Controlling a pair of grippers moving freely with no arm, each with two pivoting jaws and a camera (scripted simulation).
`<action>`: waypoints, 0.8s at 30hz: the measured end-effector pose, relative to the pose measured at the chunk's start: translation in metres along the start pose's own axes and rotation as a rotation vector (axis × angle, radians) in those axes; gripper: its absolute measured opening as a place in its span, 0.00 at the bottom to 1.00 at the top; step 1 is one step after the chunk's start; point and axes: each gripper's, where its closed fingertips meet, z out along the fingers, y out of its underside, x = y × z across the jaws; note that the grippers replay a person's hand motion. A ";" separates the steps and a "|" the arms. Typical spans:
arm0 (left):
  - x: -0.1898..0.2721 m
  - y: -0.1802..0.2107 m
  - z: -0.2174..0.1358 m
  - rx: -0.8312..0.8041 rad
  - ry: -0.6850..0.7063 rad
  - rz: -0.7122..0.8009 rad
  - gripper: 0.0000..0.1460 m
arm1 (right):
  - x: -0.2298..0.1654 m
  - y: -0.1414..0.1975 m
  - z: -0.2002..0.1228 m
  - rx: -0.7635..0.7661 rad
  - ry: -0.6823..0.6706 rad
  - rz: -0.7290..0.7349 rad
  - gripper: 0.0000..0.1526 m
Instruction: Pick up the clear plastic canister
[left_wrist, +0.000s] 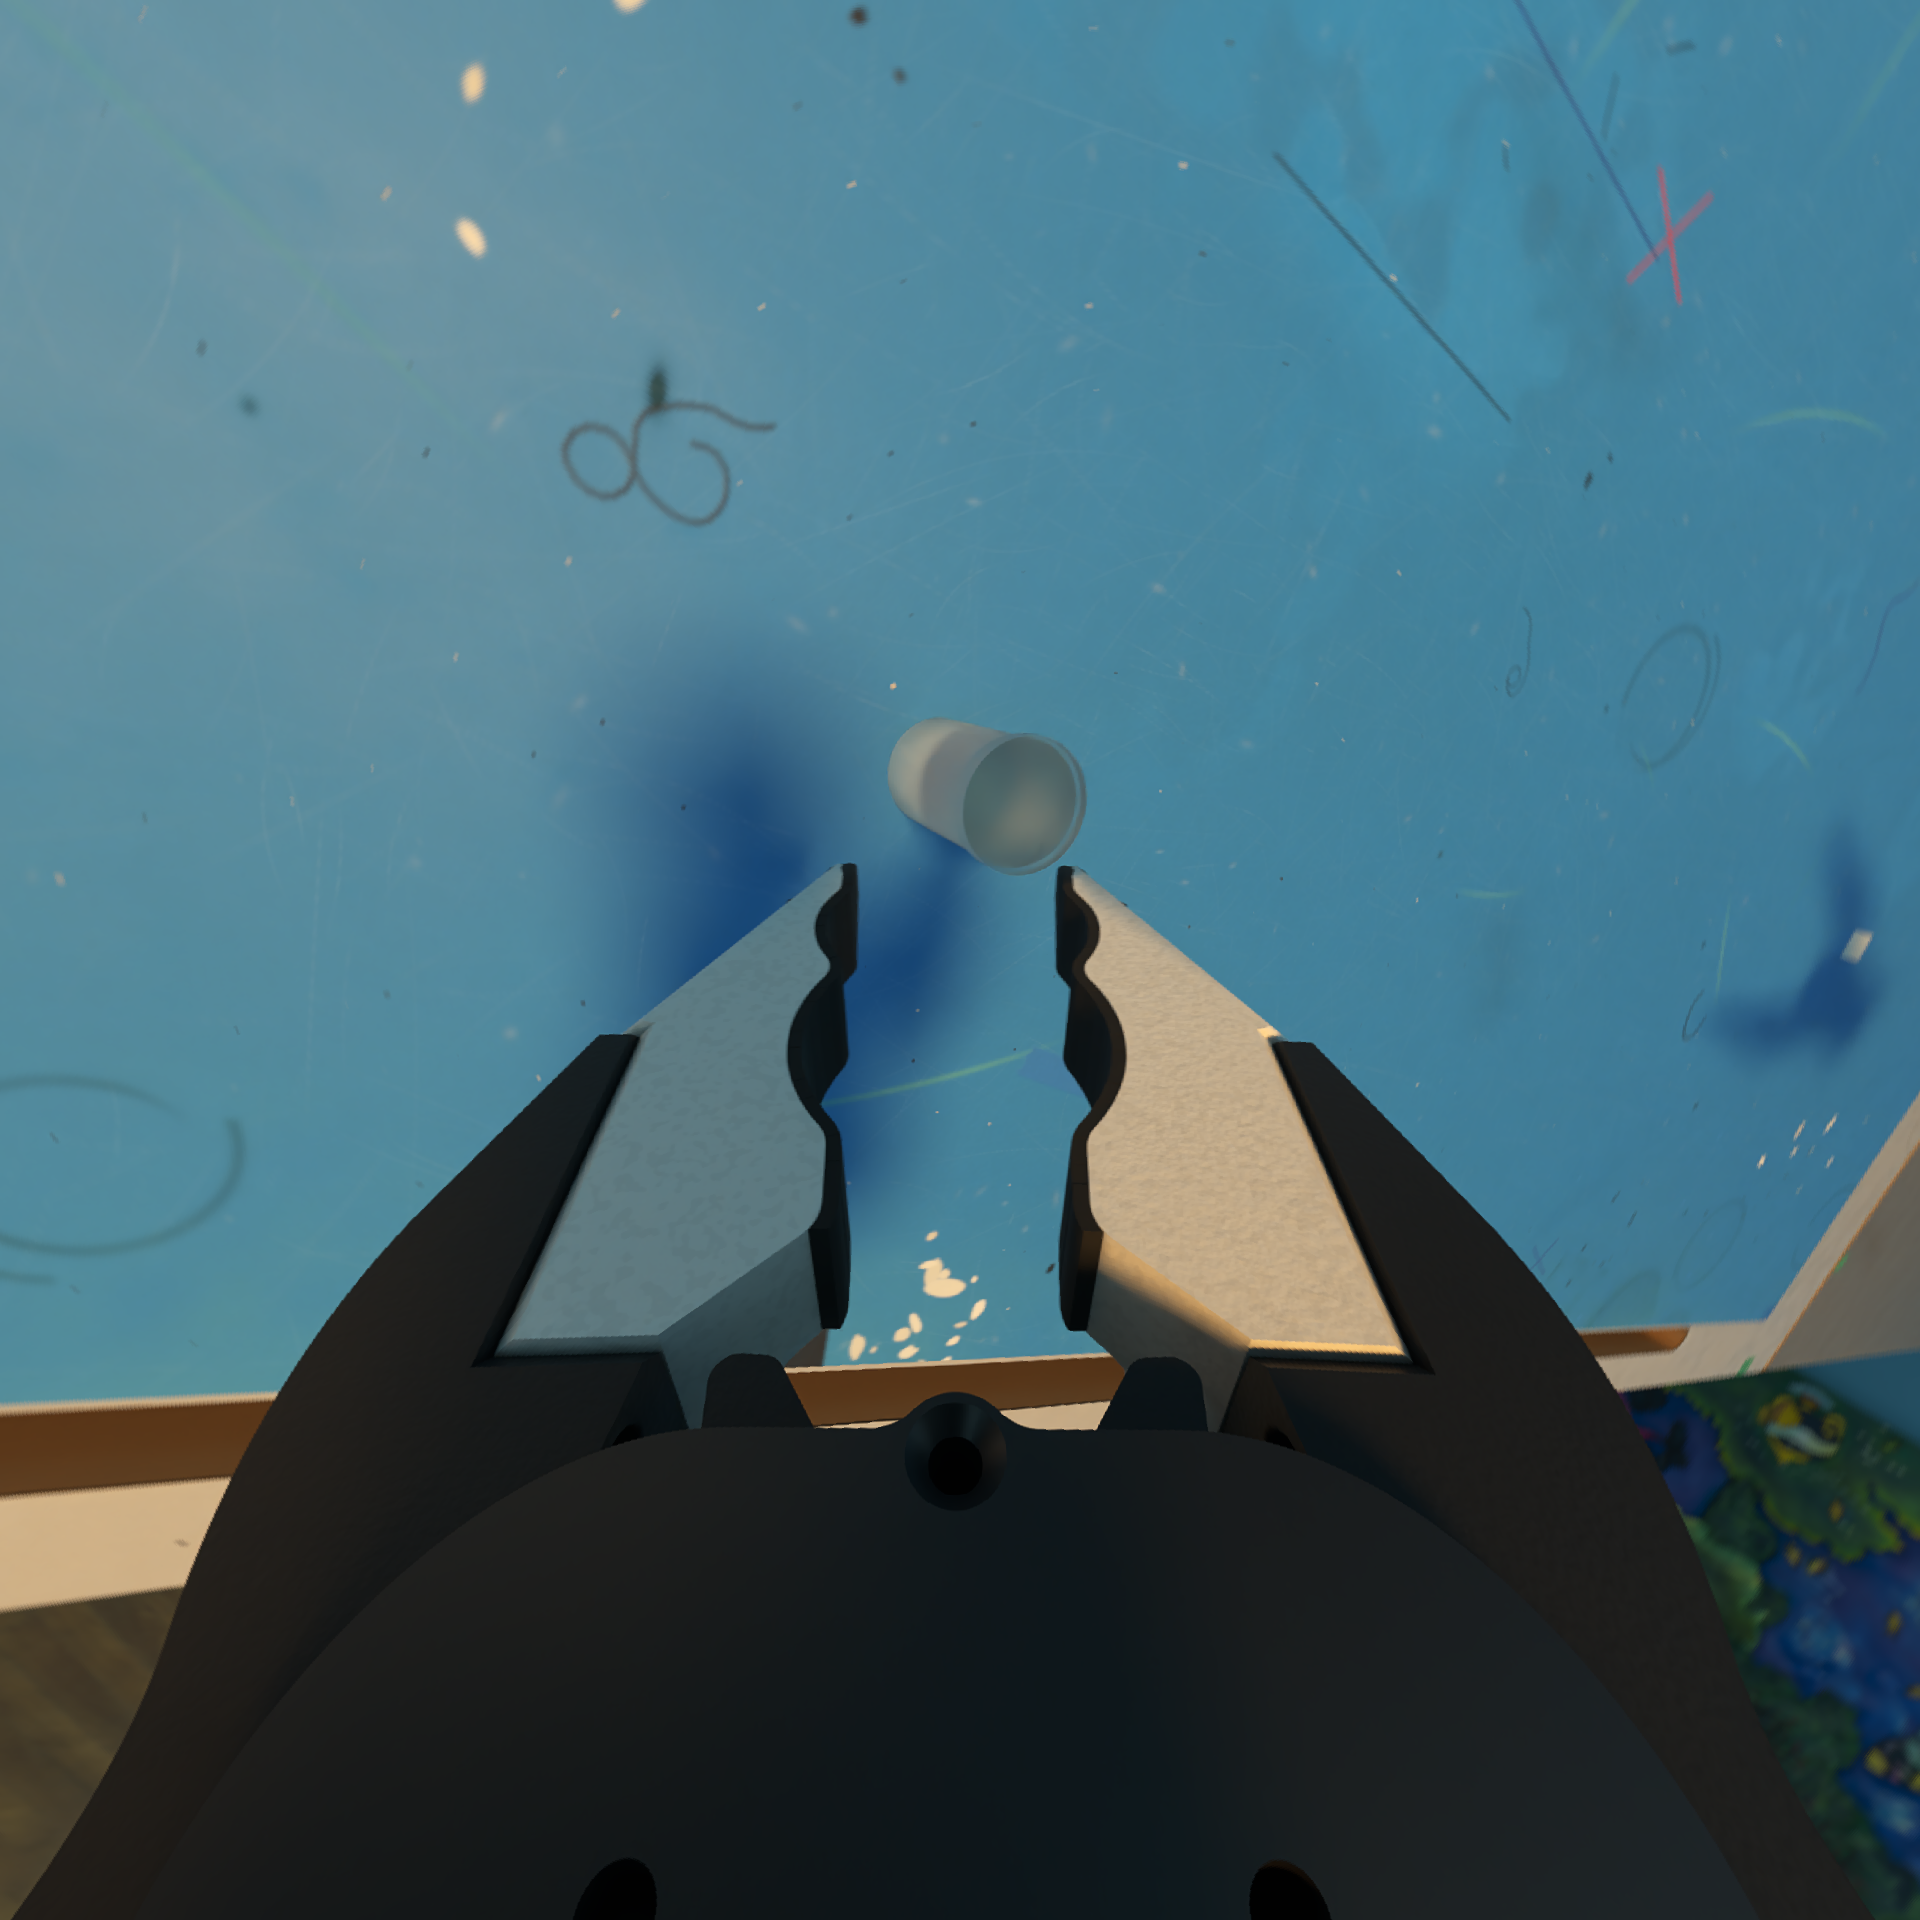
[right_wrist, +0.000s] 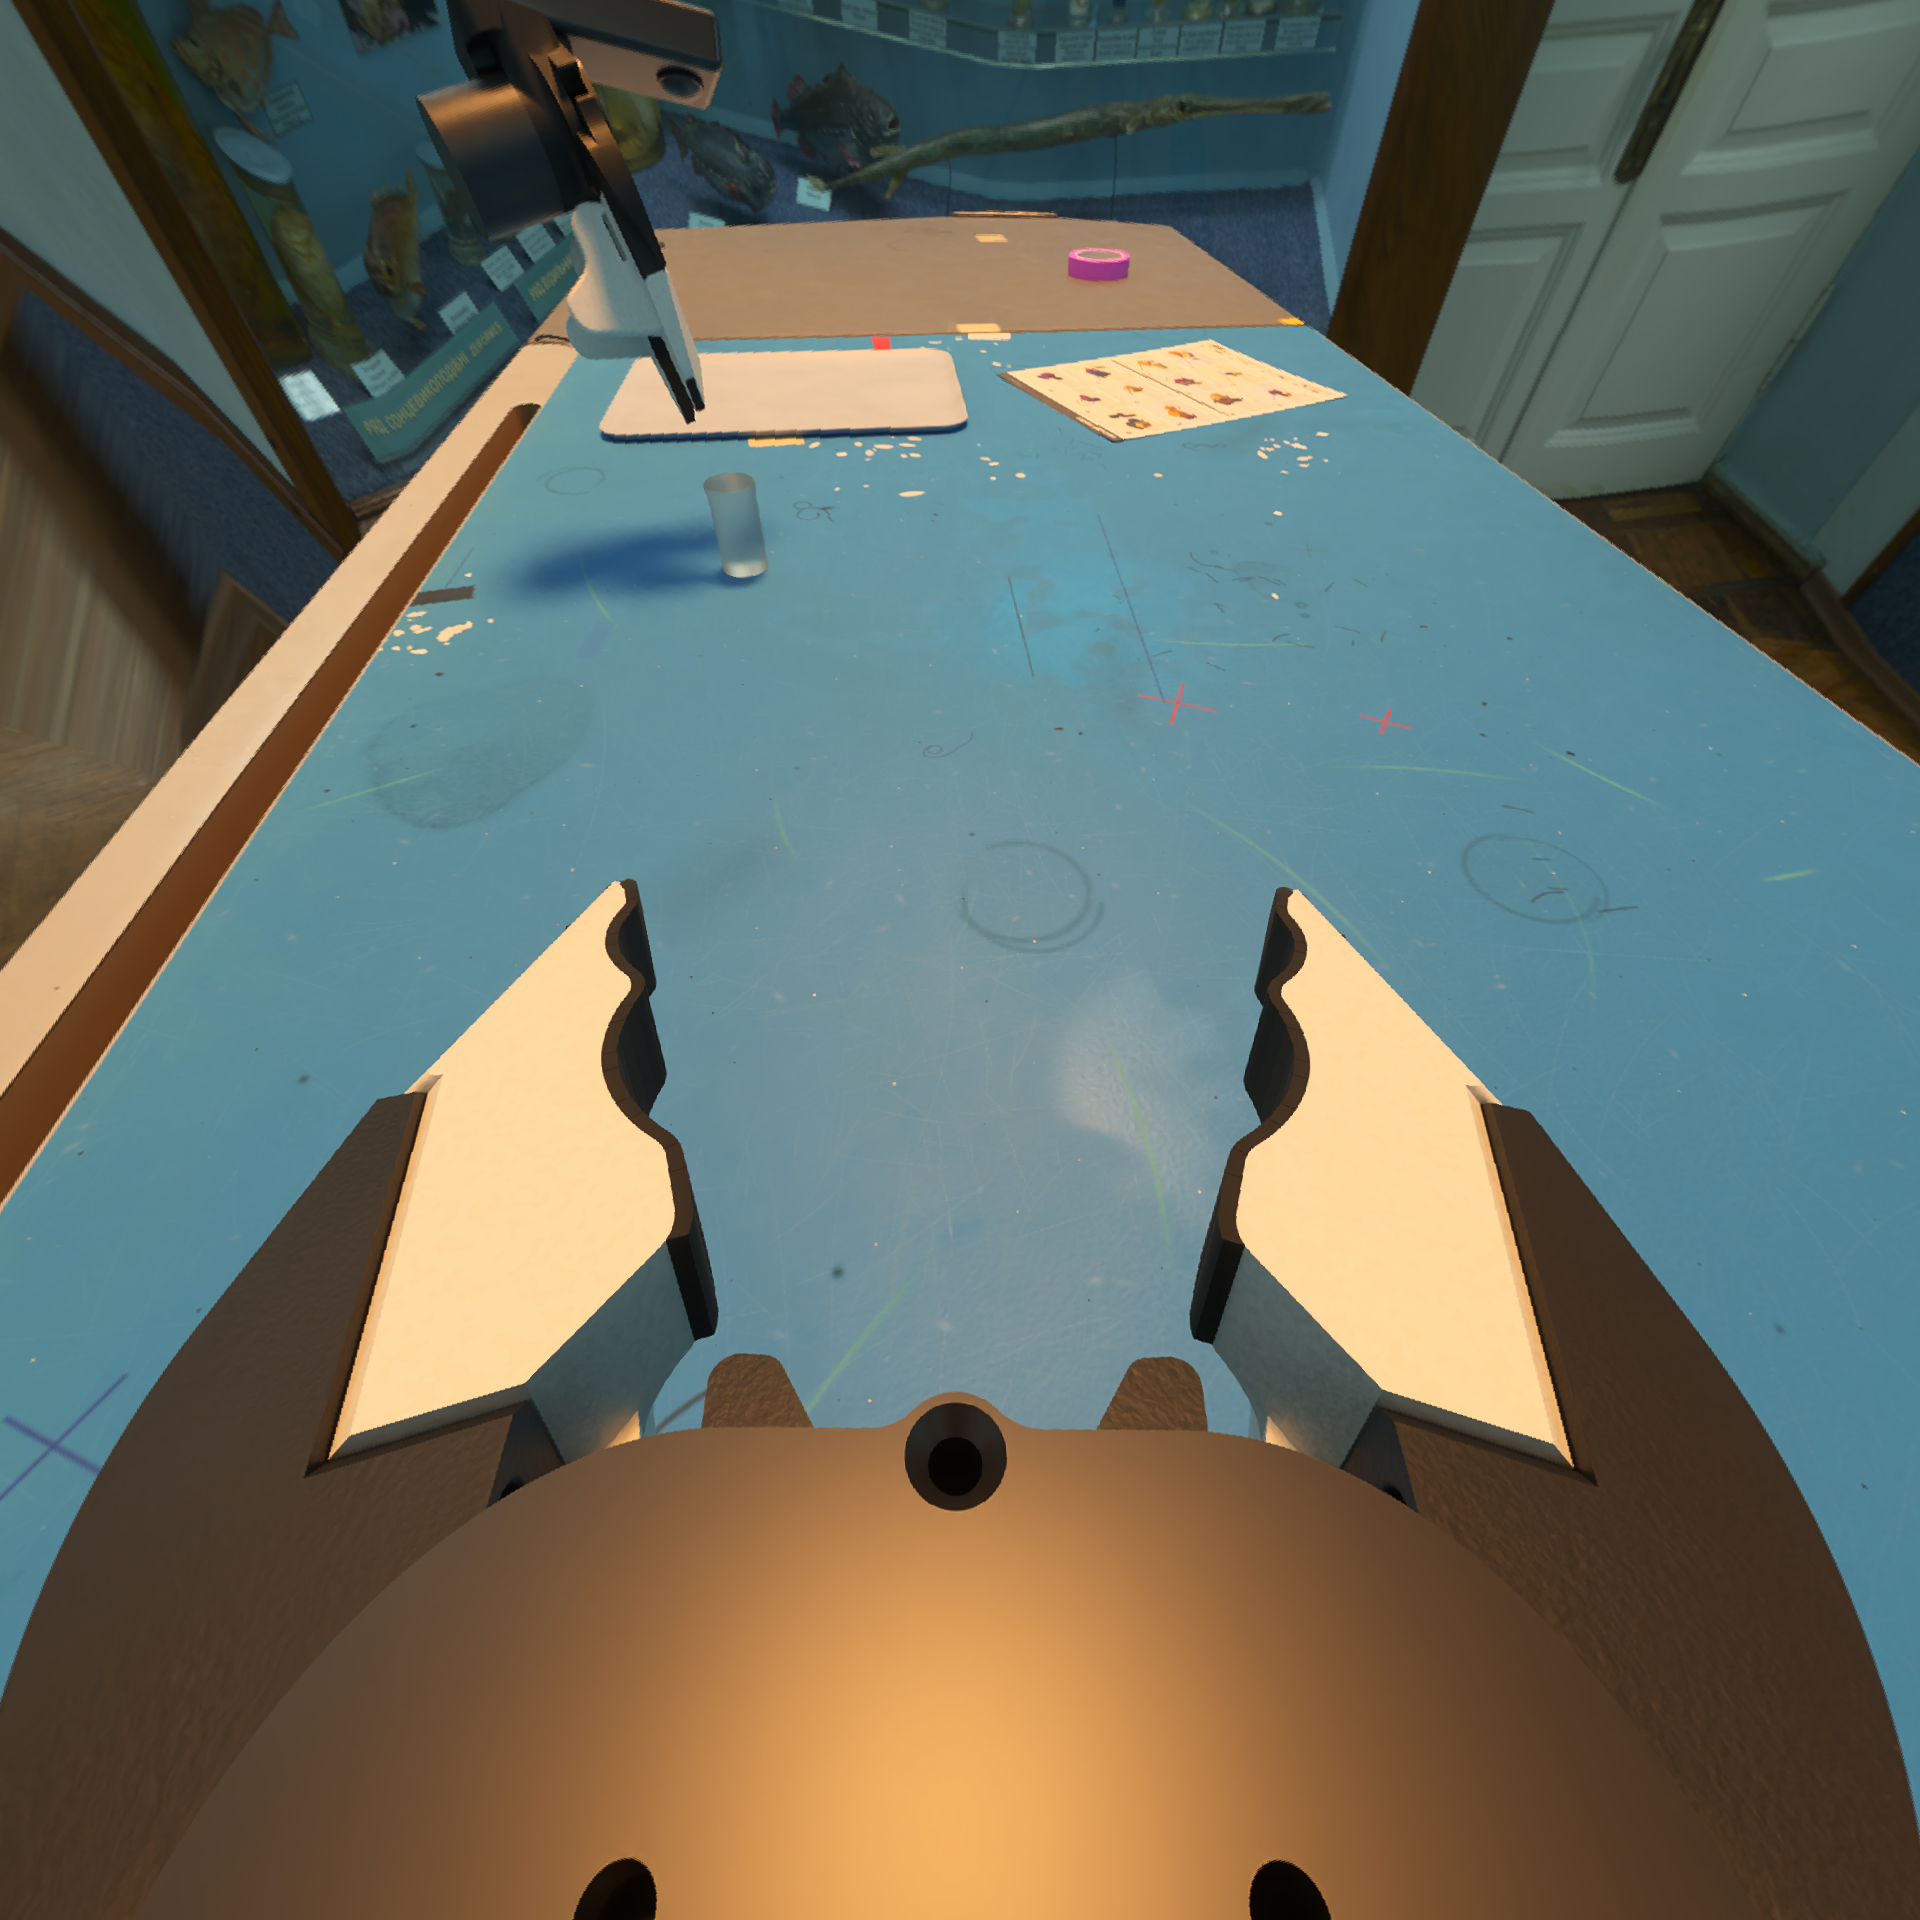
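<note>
Scuffed blue tabletop (right_wrist: 935, 1039), marked with pen loops, red crosses and pale flecks, fills both views, with a wooden-edged rim along its left side. Nearest in the right wrist view, the right gripper (right_wrist: 956, 904) hangs low over bare table, its jaws spread wide with nothing between them. Farther along the same surface the clear plastic canister (right_wrist: 736, 525) stands upright on its own, well apart from the right gripper and toward the left rim, a dark shadow lying on the table to its left. Above and beyond the canister the left gripper (right_wrist: 688, 400) hangs with its fingers pointing down, clear of the canister. From the left wrist view, looking down, the left gripper (left_wrist: 956, 878) has its jaws at a narrow gap, empty, and the clear plastic canister (left_wrist: 987, 795) shows just past the fingertips, slightly toward the right finger, its open top facing the camera; nothing touches it. Behind the left gripper a white mat (right_wrist: 831, 390) lies flat, with a printed sheet (right_wrist: 1174, 387) to its right. Beyond these, on a brown board, sits a roll of pink tape (right_wrist: 1098, 263).
</note>
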 end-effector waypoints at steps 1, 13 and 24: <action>-0.001 0.003 0.001 0.008 -0.010 -0.032 0.29 | -0.001 0.000 -0.001 0.006 -0.005 -0.001 0.76; 0.011 0.004 0.018 0.048 -0.012 -0.284 0.62 | 0.002 0.000 -0.025 0.061 -0.026 0.027 0.76; 0.015 0.018 0.027 -0.045 -0.198 -0.406 0.90 | -0.005 -0.006 -0.029 0.093 -0.053 0.025 0.76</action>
